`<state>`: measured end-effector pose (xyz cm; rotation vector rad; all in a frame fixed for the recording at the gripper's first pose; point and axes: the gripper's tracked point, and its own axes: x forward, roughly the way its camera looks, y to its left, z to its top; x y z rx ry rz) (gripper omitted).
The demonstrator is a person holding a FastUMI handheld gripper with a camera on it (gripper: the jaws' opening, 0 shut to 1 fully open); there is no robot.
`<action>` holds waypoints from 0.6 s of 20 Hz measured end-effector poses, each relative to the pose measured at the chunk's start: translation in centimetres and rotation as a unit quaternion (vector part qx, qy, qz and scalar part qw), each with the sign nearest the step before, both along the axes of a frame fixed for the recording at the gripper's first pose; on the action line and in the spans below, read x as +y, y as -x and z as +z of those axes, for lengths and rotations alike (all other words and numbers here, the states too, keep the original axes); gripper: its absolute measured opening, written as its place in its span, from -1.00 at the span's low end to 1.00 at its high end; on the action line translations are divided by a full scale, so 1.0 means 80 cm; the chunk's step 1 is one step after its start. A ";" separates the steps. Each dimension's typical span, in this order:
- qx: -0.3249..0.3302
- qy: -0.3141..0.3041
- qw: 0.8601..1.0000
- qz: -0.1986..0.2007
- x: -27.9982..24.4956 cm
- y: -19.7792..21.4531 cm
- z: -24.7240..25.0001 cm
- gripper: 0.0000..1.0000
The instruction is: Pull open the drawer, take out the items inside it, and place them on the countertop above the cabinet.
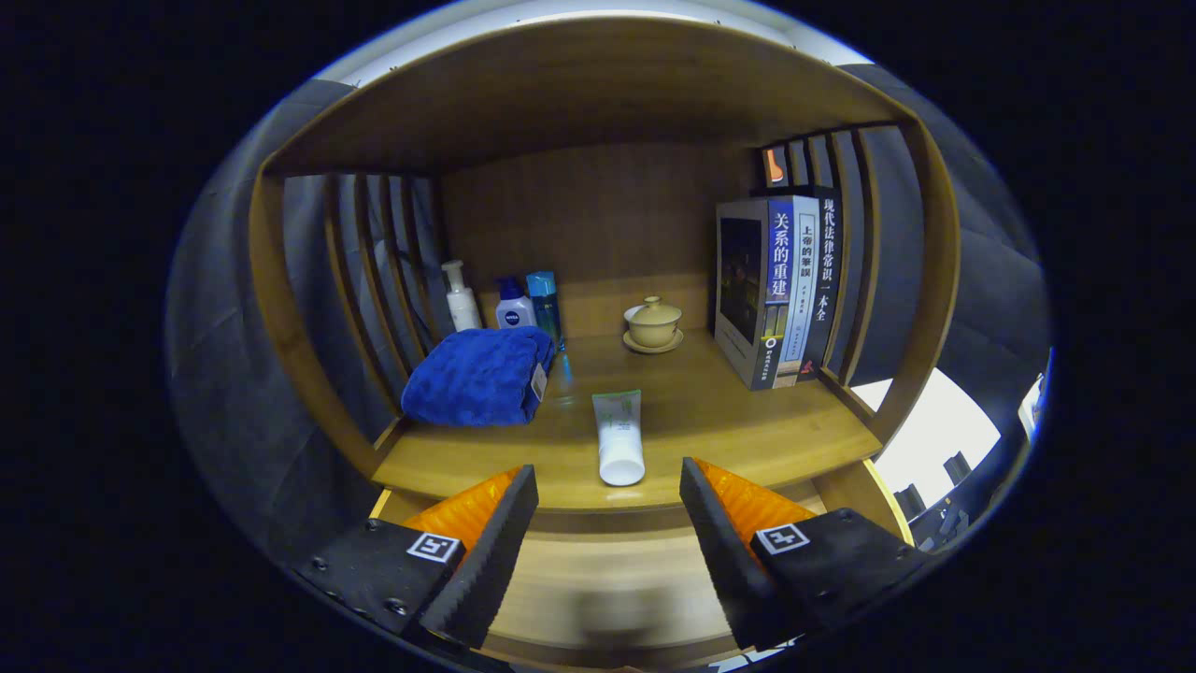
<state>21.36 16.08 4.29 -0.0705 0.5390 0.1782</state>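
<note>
Gripper (608, 486) fingers, black ribbed pads on orange bodies, stand wide apart with nothing between them, pointing at the front edge of the wooden countertop (747, 439). Slatted wooden side walls and a wooden top enclose the countertop as an open cabinet bay. At the right edge, a row of upright books (780, 290) with dark blue and black spines leans against the right slats. Near the left edge lies a folded blue towel (481, 376). Just ahead of the fingers, at the middle of the front edge, a white tube with a green end (619, 437) lies flat, cap toward the gripper. Toward the back edge stands a beige lidded tea bowl on a saucer (653, 326). In the back left corner stand a white pump bottle (460, 297), a white bottle with blue cap (515, 306) and a blue bottle (544, 304).
</note>
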 end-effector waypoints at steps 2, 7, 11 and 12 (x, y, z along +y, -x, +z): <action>-0.001 -0.007 1.000 0.000 -0.003 0.022 -0.005 0.98; -0.047 -0.007 0.999 0.000 -0.012 0.066 -0.006 0.98; -0.069 -0.010 0.998 -0.005 -0.019 0.110 -0.015 0.98; -0.074 -0.016 0.997 -0.003 -0.017 0.120 -0.019 0.98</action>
